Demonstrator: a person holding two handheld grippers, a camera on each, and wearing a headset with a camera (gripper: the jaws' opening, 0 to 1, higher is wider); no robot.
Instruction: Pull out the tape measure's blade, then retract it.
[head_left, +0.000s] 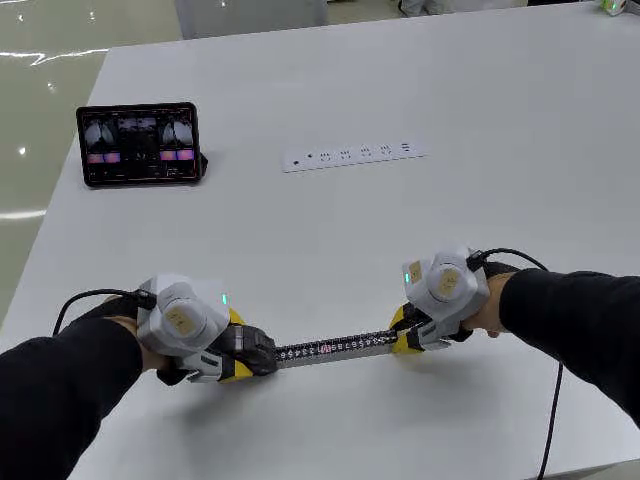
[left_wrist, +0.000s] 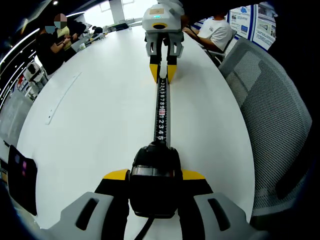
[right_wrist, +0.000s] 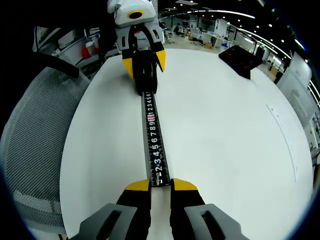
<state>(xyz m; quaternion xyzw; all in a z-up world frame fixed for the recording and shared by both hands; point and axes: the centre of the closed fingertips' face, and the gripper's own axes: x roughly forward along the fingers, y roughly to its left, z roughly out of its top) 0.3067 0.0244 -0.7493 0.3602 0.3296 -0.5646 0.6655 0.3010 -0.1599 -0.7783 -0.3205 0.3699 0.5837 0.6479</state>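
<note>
A black tape measure case sits between the yellow-tipped jaws of my left gripper, which is shut on it; the same case looms large in the left gripper view. Its dark numbered blade runs out across the white table to my right gripper, shut on the blade's end. In the right gripper view the blade stretches from my right gripper to the case in the left gripper. The left gripper view looks along the blade to the right gripper.
A tablet stands at the table's far left and a white power strip lies mid-table. A mesh chair stands beside the table edge. Cables trail from both grippers. People sit at the far end.
</note>
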